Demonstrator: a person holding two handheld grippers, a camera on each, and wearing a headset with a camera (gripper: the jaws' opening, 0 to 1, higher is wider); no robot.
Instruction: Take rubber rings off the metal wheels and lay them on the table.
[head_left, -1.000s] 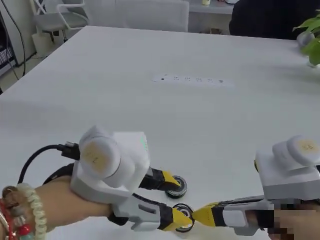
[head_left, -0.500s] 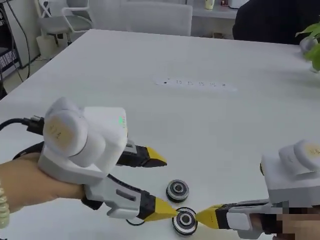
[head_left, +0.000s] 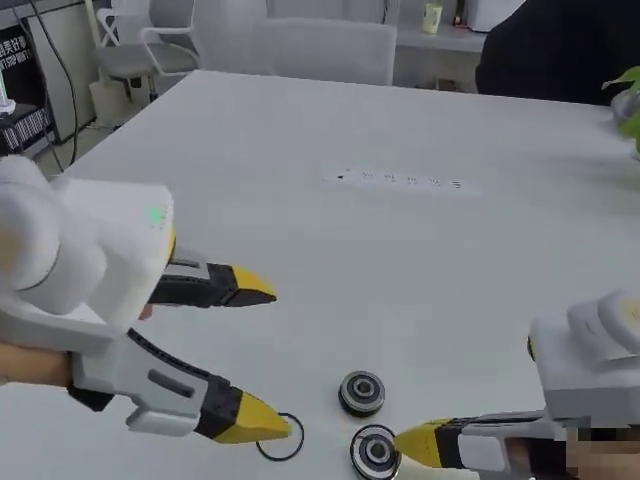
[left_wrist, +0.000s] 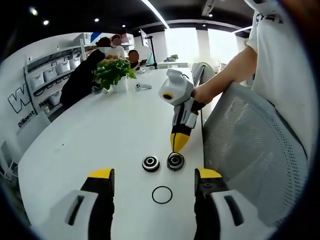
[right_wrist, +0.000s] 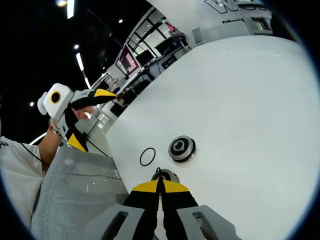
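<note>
Rubber ring off and flat on the worktop; left gripper released, right gripper clenched.
Rubber ring (head_left: 280, 437) lies near the worktop (head_left: 400, 260) front edge, just beside the lower jaw tip of the left gripper (head_left: 260, 360), whose jaws are spread wide with nothing between them. Near wheel (head_left: 376, 452) and far wheel (head_left: 361, 392) sit close together just right of the ring. Right gripper (head_left: 405, 438) has its tips pinched together at the near wheel, probably touching it, hard to tell. Beyond is broad bare worktop with a socket strip (head_left: 400, 181) mid-surface.
</note>
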